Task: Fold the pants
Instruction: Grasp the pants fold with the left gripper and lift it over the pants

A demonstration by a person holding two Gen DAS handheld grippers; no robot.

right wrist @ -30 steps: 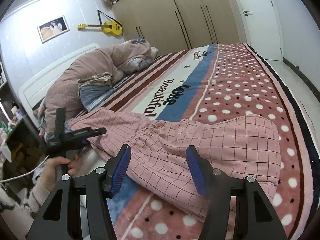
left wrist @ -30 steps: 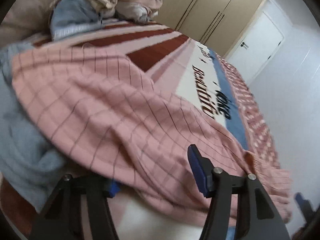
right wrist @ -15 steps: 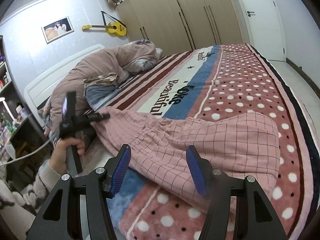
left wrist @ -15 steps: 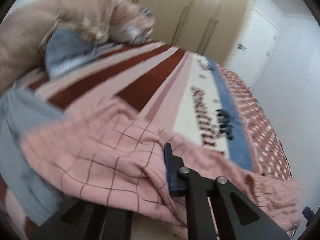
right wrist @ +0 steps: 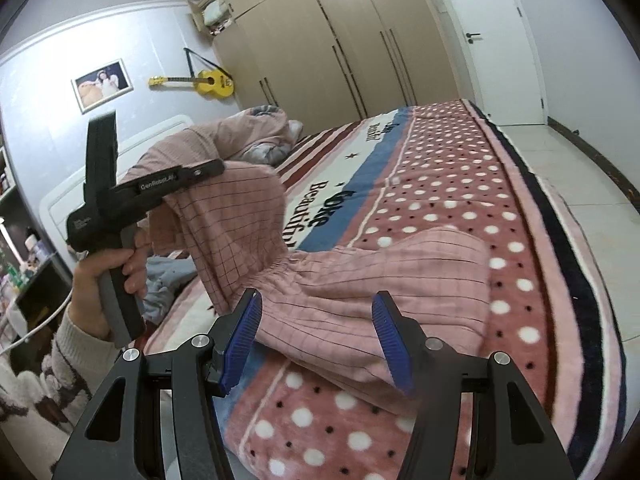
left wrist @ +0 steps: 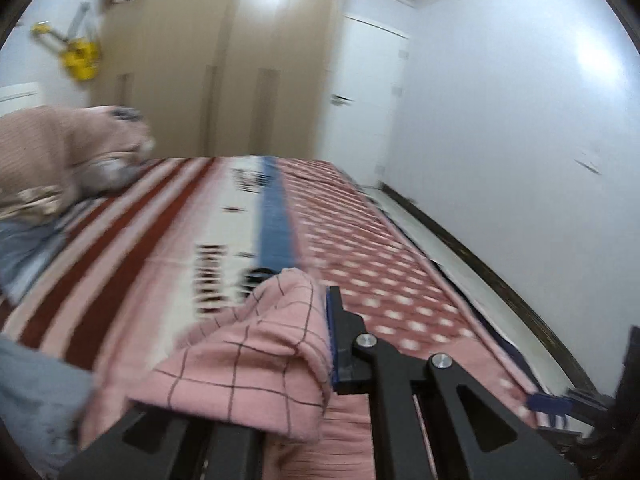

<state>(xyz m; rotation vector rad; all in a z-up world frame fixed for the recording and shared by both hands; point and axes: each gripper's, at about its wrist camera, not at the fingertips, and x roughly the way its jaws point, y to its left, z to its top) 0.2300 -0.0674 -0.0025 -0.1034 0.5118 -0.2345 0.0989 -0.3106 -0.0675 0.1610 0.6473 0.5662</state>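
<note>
Patterned bedspread [right wrist: 472, 184], rumpled pink duvet [right wrist: 224, 140], yellow guitar [right wrist: 208, 80], framed photo [right wrist: 102, 84], beige wardrobe [right wrist: 328, 40], white door [right wrist: 508, 36]

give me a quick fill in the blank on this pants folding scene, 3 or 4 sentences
1. The left claw is shut on the pink checked ____.
2. The right claw is ____, with nothing gripped.
3. On the wall beside the wardrobe hangs a yellow ____.
4. The lifted end of the pants hangs above the bed, while the rest ____ on it.

Missing words: pants; open; guitar; lies
</note>
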